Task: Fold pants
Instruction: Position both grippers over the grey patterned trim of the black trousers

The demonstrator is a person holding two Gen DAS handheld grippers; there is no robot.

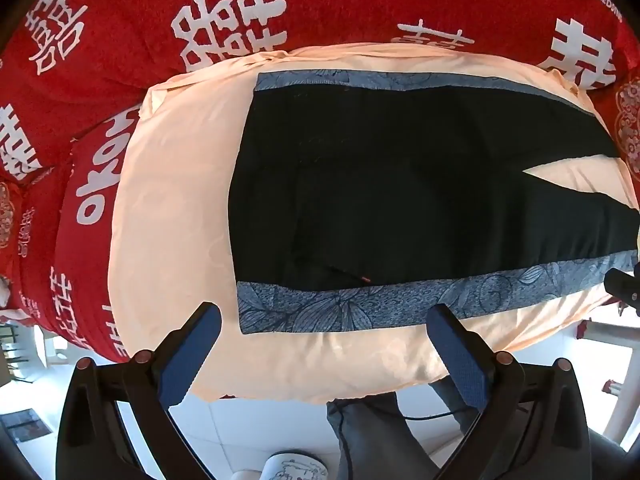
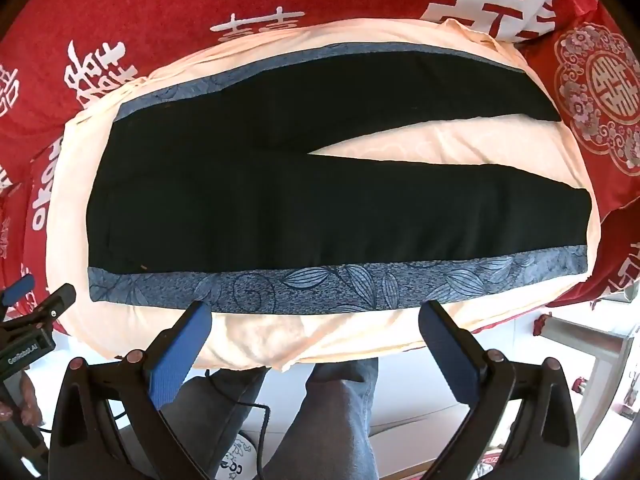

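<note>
Black pants (image 1: 400, 184) with blue leaf-patterned side stripes (image 1: 360, 304) lie flat on a peach cloth (image 1: 172, 200), waist to the left, legs spread in a V to the right. They also show in the right wrist view (image 2: 260, 200). My left gripper (image 1: 324, 316) is open and empty, hovering at the near stripe by the waist end. My right gripper (image 2: 316, 312) is open and empty, hovering at the near stripe (image 2: 340, 284) along the front leg. The left gripper's tip (image 2: 44, 304) shows at the left edge of the right wrist view.
The peach cloth covers a mound on red bedding with white characters (image 1: 120, 20). A red patterned pillow (image 2: 600, 92) lies beyond the leg cuffs. Below the near cloth edge are the person's legs in grey jeans (image 2: 336, 408), a cable and white floor.
</note>
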